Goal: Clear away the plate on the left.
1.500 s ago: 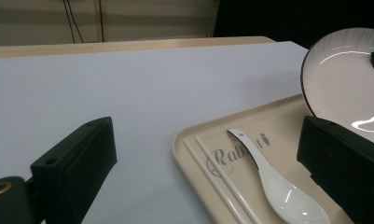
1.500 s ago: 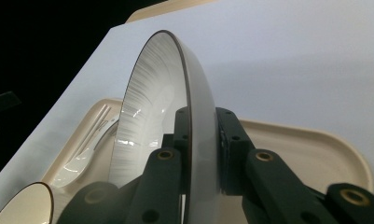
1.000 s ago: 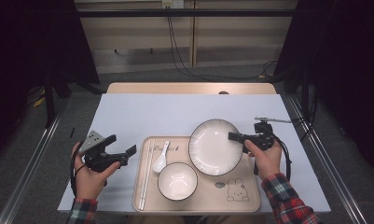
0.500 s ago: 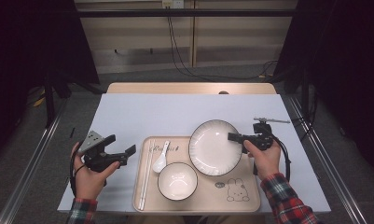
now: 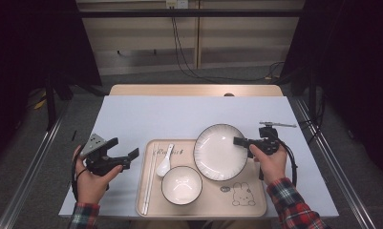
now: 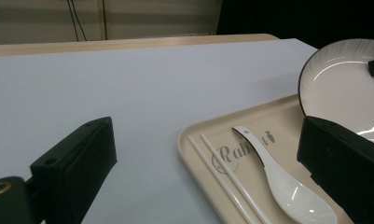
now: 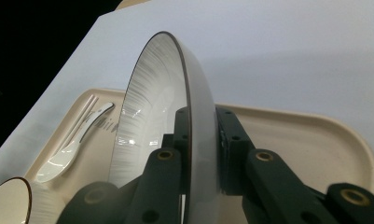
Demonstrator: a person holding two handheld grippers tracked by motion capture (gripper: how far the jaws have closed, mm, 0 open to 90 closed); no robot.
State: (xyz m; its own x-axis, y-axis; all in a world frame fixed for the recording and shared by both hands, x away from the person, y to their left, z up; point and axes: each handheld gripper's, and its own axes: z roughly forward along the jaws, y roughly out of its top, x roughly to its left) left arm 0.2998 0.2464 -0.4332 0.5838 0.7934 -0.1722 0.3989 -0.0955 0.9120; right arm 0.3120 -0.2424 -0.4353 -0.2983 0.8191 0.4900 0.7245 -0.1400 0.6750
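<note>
Right hand-held gripper [image 5: 238,141] clamped on the right rim of the plate [image 5: 219,151], one jaw on the inside face, one on the underside, pads pressing the edge. Coming in from the plate's right and pointing left across it.

Round plate, so no real long axis to speak of. White with a thin dark rim, face up toward the high view, sitting over the far right part of the tray [image 5: 249,212], with its far edge poking out past the tray's far rim. In the right gripper view looks tipped up on edge, but that's the camera rolled with the hand; can't tell from the pictures if the plate is lifted clear of the tray or resting on it.

Relative to the plate: bowl [image 5: 181,185] just off its near-left edge, very close, can't tell if touching. Spoon [image 5: 164,161] to the left of the plate, handle pointing away from the person, scoop end toward them. Chopsticks [image 5: 148,179] further left, lying parallel along the tray's left rim.

Left hand-held gripper [image 5: 130,156] well left of the plate, off the tray, over the bare desk [image 5: 146,114], jaws wide apart with nothing between them, aimed toward the tray.
</note>
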